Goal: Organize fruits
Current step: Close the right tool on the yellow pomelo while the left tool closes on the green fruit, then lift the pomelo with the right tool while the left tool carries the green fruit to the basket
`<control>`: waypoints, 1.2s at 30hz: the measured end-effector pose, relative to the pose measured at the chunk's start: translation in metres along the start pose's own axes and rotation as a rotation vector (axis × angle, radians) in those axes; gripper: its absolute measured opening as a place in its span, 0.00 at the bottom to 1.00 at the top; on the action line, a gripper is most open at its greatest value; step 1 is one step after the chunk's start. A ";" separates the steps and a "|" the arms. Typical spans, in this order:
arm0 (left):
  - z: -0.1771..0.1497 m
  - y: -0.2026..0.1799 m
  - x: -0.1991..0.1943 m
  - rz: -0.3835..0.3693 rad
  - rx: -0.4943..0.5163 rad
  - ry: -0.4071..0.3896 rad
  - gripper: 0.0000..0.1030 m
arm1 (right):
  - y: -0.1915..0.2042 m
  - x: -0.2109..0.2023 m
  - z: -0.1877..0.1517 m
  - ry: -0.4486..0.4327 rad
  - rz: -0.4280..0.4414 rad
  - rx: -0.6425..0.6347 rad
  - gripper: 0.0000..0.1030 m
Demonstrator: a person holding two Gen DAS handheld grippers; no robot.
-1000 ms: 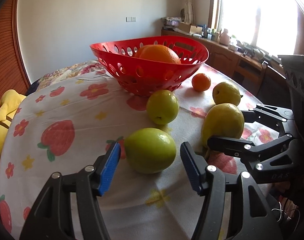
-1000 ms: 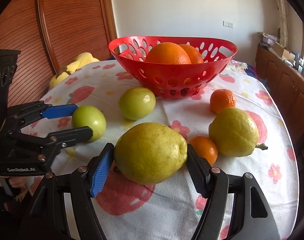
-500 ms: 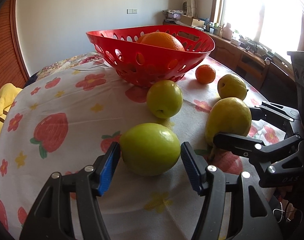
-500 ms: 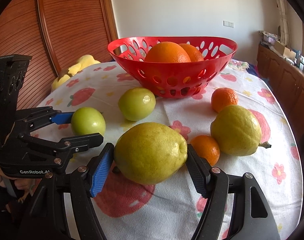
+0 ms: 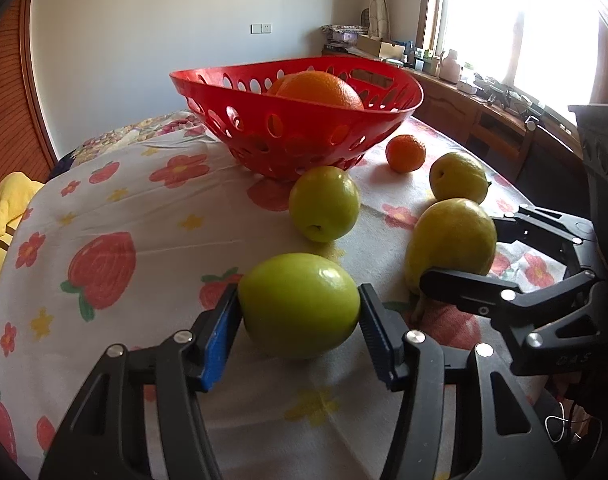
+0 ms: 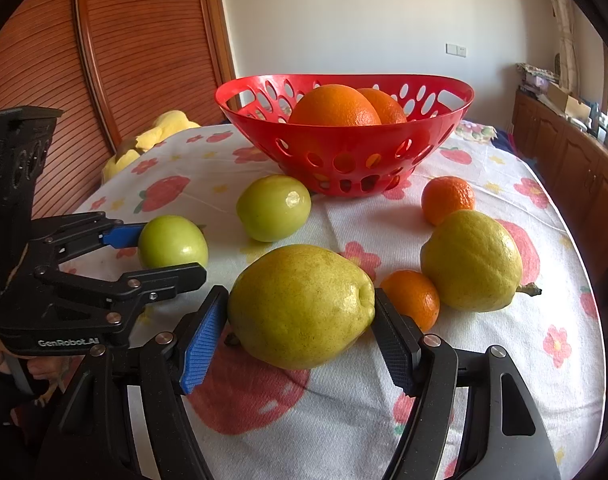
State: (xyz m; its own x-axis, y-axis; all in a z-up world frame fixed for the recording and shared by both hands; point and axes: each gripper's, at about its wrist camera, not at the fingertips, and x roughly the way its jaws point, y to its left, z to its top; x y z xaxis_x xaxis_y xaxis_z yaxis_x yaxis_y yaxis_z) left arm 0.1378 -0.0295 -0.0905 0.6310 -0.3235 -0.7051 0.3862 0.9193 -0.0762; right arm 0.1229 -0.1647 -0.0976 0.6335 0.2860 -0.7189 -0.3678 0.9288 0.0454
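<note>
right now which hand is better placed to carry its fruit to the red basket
Left, narrowly. The left gripper has just closed its pads onto the green apple. The right gripper also clamps its pear. The basket looks open to both.

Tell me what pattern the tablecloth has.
White tablecloth printed with red strawberries, red flowers and small yellow stars; clearest in the left wrist view.

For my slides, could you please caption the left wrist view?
Left claw closing on a green apple before the red basket; right claw brackets a pear.
</note>
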 end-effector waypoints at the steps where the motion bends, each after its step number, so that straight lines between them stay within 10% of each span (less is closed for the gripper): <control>1: 0.001 0.000 -0.002 0.001 0.000 -0.005 0.55 | 0.000 0.000 0.000 0.000 0.001 0.001 0.71; 36: 0.049 0.009 -0.067 0.027 -0.002 -0.192 0.55 | -0.007 -0.031 0.020 -0.062 -0.001 -0.010 0.70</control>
State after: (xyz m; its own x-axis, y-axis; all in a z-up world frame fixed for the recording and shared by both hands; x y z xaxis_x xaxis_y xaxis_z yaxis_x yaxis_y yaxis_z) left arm 0.1323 -0.0106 -0.0097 0.7577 -0.3356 -0.5597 0.3662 0.9285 -0.0610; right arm 0.1196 -0.1750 -0.0617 0.6748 0.2993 -0.6746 -0.3733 0.9269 0.0378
